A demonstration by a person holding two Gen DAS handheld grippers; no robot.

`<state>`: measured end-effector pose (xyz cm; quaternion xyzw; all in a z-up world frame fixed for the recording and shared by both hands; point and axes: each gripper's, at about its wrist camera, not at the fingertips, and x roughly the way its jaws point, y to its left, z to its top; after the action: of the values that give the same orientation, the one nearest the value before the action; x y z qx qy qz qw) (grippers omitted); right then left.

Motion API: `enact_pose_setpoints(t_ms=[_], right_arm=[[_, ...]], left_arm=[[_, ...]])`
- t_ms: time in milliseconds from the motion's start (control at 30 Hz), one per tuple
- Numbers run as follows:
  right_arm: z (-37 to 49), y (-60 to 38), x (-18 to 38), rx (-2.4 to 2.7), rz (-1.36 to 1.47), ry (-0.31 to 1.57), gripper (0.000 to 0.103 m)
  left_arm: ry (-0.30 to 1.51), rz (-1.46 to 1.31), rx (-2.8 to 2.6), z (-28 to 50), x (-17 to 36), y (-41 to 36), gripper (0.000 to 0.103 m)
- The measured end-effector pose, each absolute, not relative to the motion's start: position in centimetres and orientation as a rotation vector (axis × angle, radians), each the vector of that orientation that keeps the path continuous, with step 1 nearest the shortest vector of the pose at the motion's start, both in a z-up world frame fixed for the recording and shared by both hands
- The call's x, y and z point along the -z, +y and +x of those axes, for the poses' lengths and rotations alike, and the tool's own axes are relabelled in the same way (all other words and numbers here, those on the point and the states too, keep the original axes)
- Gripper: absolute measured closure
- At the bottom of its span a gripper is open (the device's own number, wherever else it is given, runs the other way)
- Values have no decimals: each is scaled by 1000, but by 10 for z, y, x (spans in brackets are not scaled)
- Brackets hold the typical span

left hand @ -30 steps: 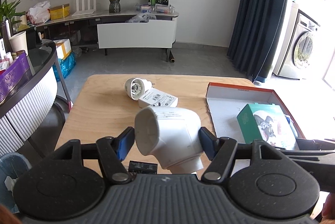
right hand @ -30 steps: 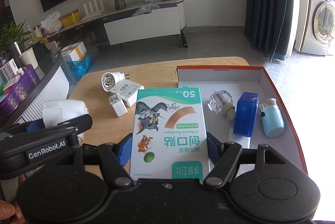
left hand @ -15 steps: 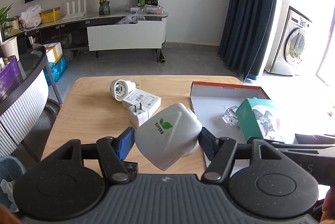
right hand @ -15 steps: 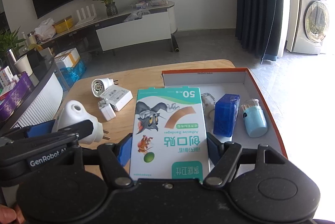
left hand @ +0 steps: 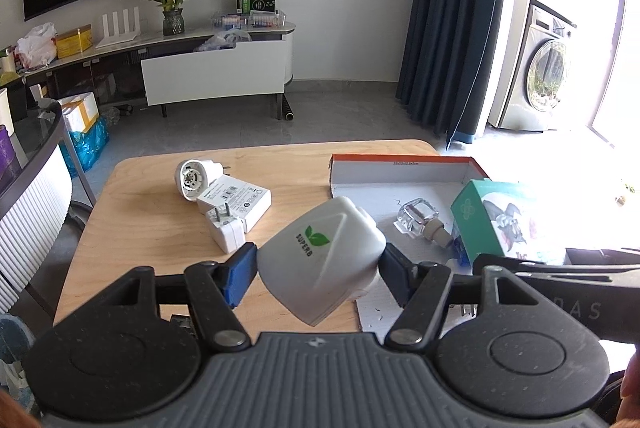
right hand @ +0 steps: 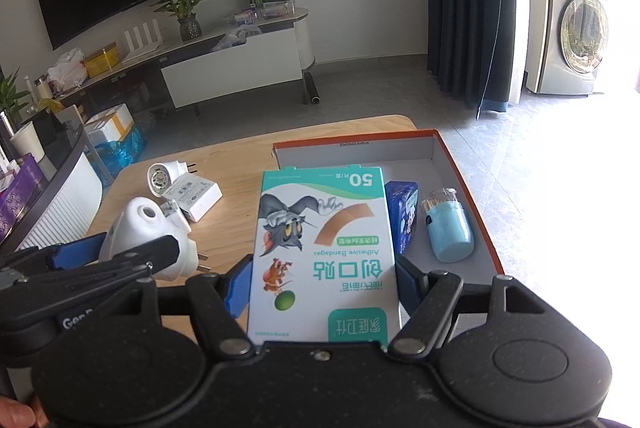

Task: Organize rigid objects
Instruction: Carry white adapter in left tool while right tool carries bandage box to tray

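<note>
1. Left gripper (left hand: 318, 264): its pads clamp the white plug-in device (left hand: 320, 260) at about half opening, above the wooden table (left hand: 140, 228), just beside the tray's (left hand: 400, 170) near-left corner. Judged next: carry it over the rim, lower, then release.
2. Device axis: the long axis runs from the rounded top, up-right, to the flat base, toward the camera; the prongs point down toward the table.
3. Right gripper (right hand: 322, 284): its wide-set pads grip the bandage box (right hand: 320, 248) by its long edges, above the tray's left part. The long axis points away. Set it flat beside the blue box (right hand: 404, 216).
</note>
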<state>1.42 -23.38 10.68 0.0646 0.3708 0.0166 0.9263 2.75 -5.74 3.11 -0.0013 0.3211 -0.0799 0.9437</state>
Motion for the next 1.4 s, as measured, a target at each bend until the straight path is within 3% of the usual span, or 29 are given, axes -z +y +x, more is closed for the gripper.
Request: enact_pose_setpoints(t_ms=[1400], right_arm=[[25, -291, -98, 79, 164, 763, 19]], left_arm=[[683, 35, 247, 40, -24, -107, 36]])
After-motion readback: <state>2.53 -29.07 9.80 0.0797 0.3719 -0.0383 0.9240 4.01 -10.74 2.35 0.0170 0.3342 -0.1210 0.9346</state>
